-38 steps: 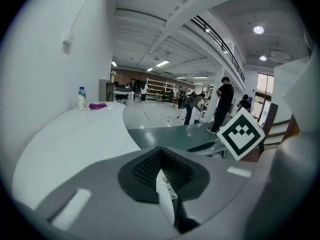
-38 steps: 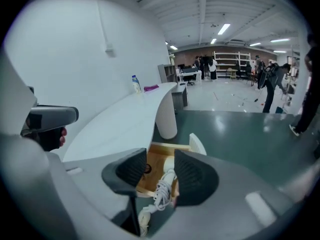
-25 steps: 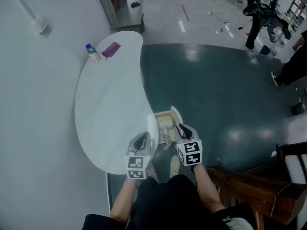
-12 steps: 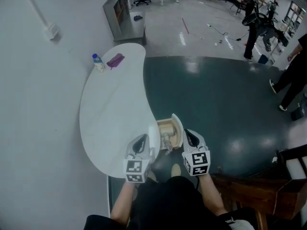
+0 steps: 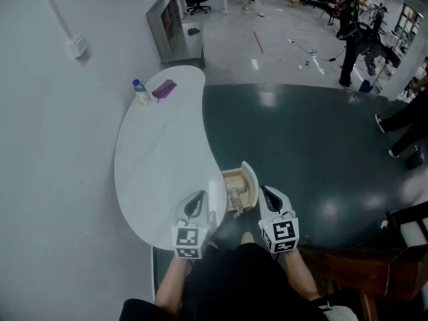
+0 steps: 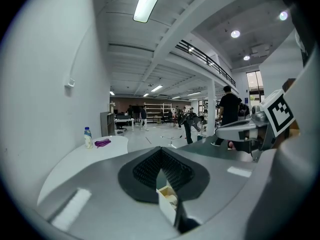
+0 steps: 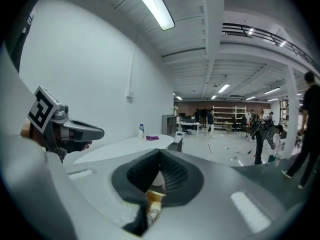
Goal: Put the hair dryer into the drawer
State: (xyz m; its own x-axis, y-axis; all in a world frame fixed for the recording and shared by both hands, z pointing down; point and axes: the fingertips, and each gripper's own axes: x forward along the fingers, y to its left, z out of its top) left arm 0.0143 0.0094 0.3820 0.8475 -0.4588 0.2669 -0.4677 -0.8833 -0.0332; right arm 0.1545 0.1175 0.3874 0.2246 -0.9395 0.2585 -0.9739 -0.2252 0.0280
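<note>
Jaws of left gripper [image 6: 161,151] are pressed together w/ nothing btwn the pads; same for right gripper [image 7: 160,156], clamped tight on itself, empty. Both are held side by side close to the person's body, pointing only slightly down.

Drawer [image 5: 249,179] stands pulled out from the near end of the white table [image 5: 157,152], just ahead of and below both sets of tips, btwn the two grippers and nearer the right one's inner side. A pale object lies inside it, prob. the hair dryer [image 5: 234,196], though it's too small to make out its shape. Neither gripper touches drawer or dryer. In both gripper views a bit of the wooden drawer shows thru the slot under the closed tips.

Far ahead of the left jaws, at the table's far end: a bottle [image 5: 140,92] w/ a purple item [image 5: 163,89] just beside it.
</note>
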